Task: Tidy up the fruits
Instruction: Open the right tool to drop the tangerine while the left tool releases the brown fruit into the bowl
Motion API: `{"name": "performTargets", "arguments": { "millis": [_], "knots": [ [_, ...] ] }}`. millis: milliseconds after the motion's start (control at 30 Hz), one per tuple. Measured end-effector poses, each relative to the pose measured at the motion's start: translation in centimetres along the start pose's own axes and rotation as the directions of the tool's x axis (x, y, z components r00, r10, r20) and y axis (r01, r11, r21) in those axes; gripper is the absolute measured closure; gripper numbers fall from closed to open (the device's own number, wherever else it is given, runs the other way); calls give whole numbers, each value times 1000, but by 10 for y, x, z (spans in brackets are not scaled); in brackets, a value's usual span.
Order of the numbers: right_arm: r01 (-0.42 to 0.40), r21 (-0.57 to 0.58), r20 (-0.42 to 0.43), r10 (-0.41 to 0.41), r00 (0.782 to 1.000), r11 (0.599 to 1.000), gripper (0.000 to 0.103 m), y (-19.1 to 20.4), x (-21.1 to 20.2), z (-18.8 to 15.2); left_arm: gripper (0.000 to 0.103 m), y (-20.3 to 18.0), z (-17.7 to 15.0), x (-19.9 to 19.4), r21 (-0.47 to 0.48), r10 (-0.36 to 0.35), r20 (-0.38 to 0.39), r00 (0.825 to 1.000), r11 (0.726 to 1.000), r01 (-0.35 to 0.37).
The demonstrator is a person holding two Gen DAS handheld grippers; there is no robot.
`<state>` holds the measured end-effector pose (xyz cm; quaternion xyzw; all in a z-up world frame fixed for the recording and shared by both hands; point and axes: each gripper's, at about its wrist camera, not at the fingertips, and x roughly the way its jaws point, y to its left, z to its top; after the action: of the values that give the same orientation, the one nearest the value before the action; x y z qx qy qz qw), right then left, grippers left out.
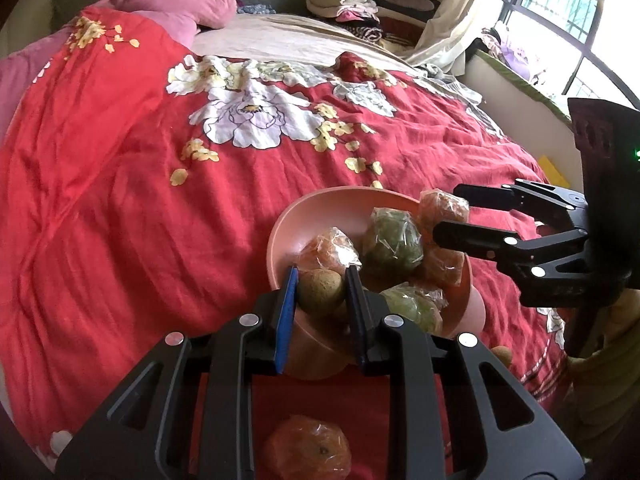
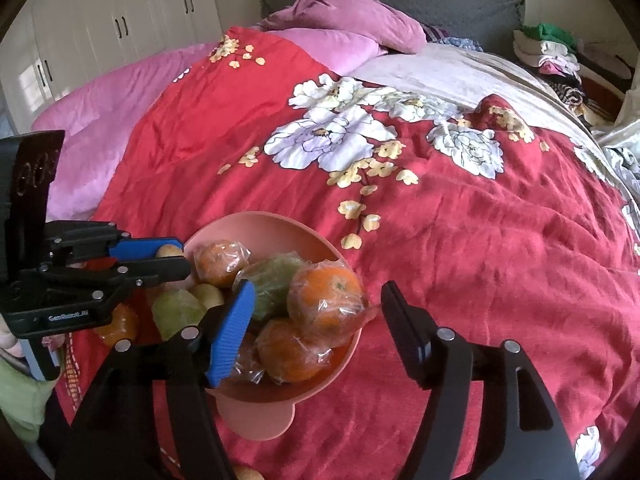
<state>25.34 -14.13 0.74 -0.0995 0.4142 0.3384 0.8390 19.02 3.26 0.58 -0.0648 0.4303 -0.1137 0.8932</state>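
Note:
A pink bowl (image 1: 276, 236) (image 2: 260, 220) stands on the red floral quilt, heaped with several plastic-wrapped orange and green fruits. My left gripper (image 1: 320, 296) (image 2: 180, 260) is shut on a small round brownish-green fruit (image 1: 320, 290) (image 2: 170, 250) over the bowl's near rim. My right gripper (image 2: 320, 332) (image 1: 448, 214) stands open over the other side of the bowl. A wrapped orange fruit (image 2: 326, 300) (image 1: 442, 208) lies on the heap between its fingers, with a gap to each pad.
A wrapped orange (image 1: 308, 448) (image 2: 118, 324) lies on the quilt beside the bowl, under my left gripper. A small brown fruit (image 1: 502, 354) lies near the bed's edge. Pink pillows (image 2: 340, 16) and stacked clothes (image 1: 352, 4) sit at the head; a window (image 1: 560, 4) is to the right.

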Motion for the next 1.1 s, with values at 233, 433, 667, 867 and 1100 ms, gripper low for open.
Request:
{"name": "performTargets", "arguments": {
  "millis": [233,433,667,867,1100],
  "knots": [
    [-16,-42,0,16,1000,999,36,10,-6,-1,86,0,1,0,-1,1,1,1000,1000,-1],
    [-9,-60,-11,8,1000,998,32,16,-1,-3,86,0,1,-1,-3,0,1,1000,1000,0],
    [-26,-65,-10,25,1000,998,30,17,0,-4,82,2,2,-6,-8,0,14,1000,1000,0],
    [-34,-74,-12,34,999,997,27,19,0,-5,69,3,4,-12,-10,10,30,1000,1000,-10],
    [-47,-45,2,47,999,998,21,16,-2,-3,60,-2,5,-21,-1,16,50,999,1000,-16]
  ]
}}
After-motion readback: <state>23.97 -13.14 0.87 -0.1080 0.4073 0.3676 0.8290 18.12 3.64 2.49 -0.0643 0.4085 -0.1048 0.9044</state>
